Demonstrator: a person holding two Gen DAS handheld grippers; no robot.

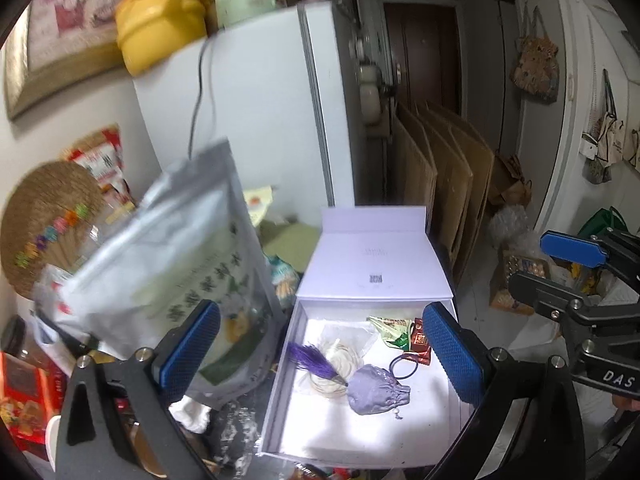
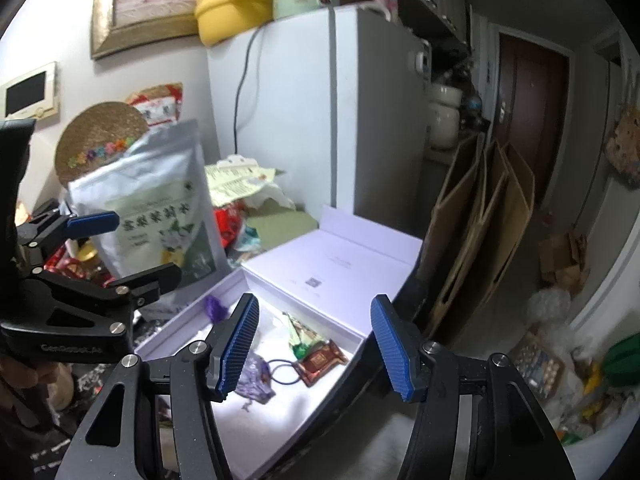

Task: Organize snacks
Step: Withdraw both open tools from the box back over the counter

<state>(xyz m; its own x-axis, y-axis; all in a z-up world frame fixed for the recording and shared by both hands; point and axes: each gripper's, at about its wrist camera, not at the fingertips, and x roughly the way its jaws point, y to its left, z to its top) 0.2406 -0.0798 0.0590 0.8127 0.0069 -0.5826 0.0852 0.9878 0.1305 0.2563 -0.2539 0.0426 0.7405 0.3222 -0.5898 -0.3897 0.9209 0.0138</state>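
Two hand-held grippers are up and both stand spread with nothing between their pads: my left hand-held gripper point(image 1: 320, 350) hovers over the near-left part of the open white box point(image 1: 280, 376), my right hand-held gripper point(image 2: 316, 348) over its near-right part. The silver foil pouch point(image 2: 156, 208) stands upright on the cluttered desk just left of the box, leaning a little. From the left wrist view it sits right behind my left finger point(image 1: 192, 348), and I cannot tell whether they touch.

I judge the pouch light for its bulk, with a slick, crinkly skin that dents rather than resists. A pinch on the puffed middle would likely slide or squash whatever is inside. The flat sealed strip along the top edge looks like the better hold: thin, stiff enough, and free of neighbours.

Inside the box lie small wrapped snacks, a brown sachet point(image 2: 318, 360) and a green-and-white wrapper point(image 2: 302, 336), beside a lilac drawstring pouch point(image 1: 376, 390), a dark hair tie point(image 1: 404, 366) and a purple tassel point(image 1: 316, 364). The wrappers are flimsy and flat against the floor of the box, so I would take them by a crimped end.
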